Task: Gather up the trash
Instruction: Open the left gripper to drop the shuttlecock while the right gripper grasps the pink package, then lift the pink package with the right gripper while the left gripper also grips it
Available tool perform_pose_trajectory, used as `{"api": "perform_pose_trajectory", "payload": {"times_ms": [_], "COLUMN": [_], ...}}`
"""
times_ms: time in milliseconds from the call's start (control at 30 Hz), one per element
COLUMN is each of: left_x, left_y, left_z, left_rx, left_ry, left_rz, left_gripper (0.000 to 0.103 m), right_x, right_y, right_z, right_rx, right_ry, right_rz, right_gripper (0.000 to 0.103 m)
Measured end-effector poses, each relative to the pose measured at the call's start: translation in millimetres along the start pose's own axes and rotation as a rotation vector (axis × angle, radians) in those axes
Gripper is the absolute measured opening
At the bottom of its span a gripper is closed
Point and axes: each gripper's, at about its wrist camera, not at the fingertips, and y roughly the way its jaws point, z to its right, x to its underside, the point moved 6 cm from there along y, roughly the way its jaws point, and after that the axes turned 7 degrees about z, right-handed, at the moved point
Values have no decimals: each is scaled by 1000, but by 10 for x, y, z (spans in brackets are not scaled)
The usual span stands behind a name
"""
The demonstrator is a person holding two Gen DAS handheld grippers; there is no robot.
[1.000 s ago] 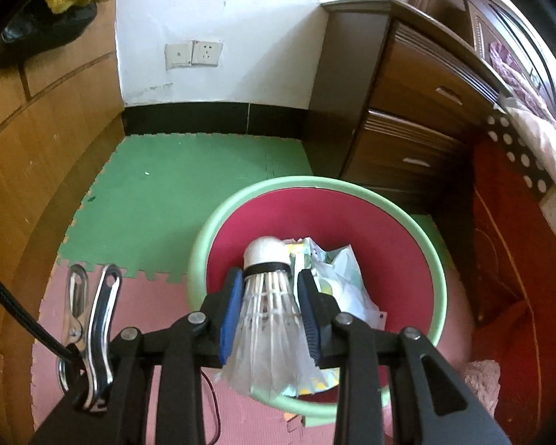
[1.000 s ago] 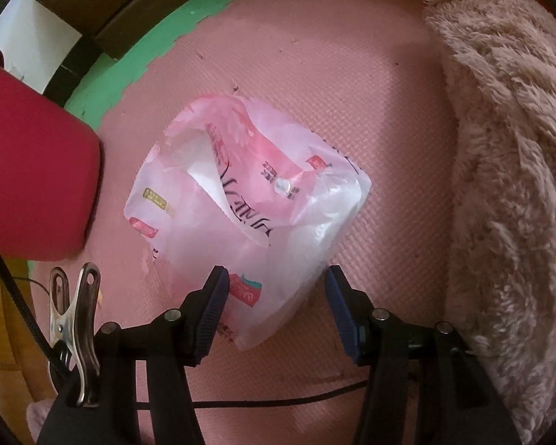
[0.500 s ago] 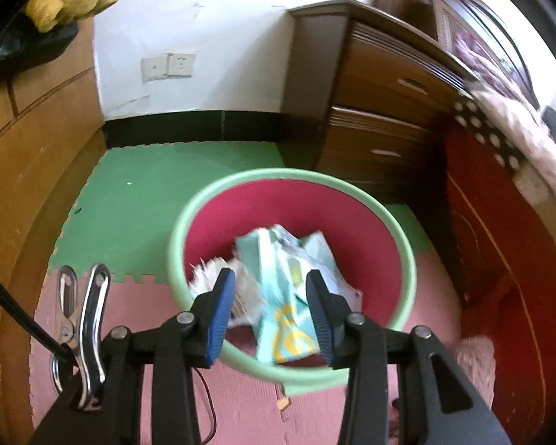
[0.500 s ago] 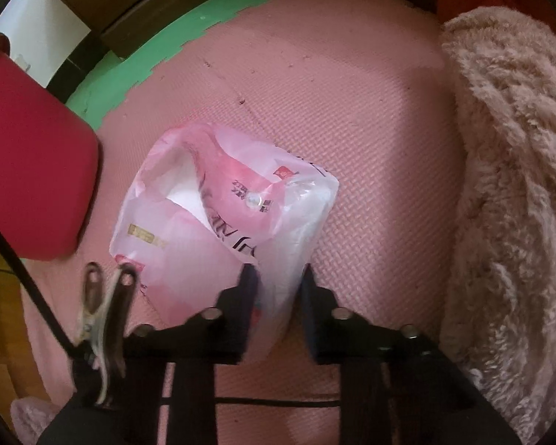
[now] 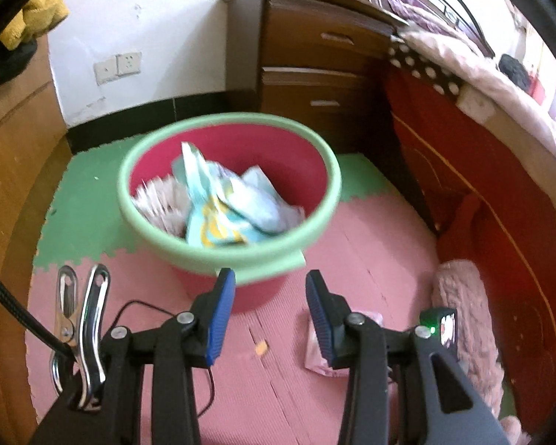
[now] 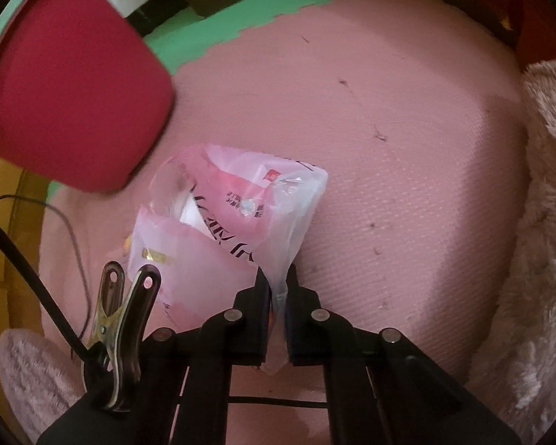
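A red basin with a green rim (image 5: 226, 256) stands on the foam mat. Inside it lie a white feather shuttlecock (image 5: 159, 204) and a crumpled blue and yellow wrapper (image 5: 222, 204). My left gripper (image 5: 270, 278) hangs open just in front of the basin, with nothing between its blue pads. In the right wrist view, my right gripper (image 6: 277, 282) is shut on a corner of a pink plastic bag (image 6: 218, 230), which stretches away from the jaws over the pink mat. The basin's red wall (image 6: 66, 92) is just to the bag's left. A small orange scrap (image 5: 260, 349) lies on the mat.
A dark wooden drawer unit (image 5: 315, 63) stands behind the basin, and a bed with a red side (image 5: 482, 170) is to the right. A fluffy pink rug (image 6: 537, 222) borders the mat on the right. A thin black cable (image 6: 74, 244) trails on the floor at left.
The left gripper let the shuttlecock go into the basin, opened wider and drew back from it. The right gripper closed on the pink bag's corner and rolled, and the bag bunched up.
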Motion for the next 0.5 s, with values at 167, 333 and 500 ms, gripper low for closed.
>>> {"api": "perform_pose_trajectory", "payload": {"times_ms": [167,333,500], "left_x": [390,739,1041], "left_y": [173,423,752], "left_z": [122,222,328], "left_rx": [15,36,19], "left_ry": [-8,-39,-36], "left_rz": [-79,-166,-246], "left_gripper": [41,41,41], "right_x": [85,119,150], "right_y": [-123,-104,-89], "right_z": [-117,-193,-138], "right_rx": [-15,-42,-61], "right_ry": [-56,-75,-73], "right_rz": [14,7,-2], "right_gripper": [7,7,7]}}
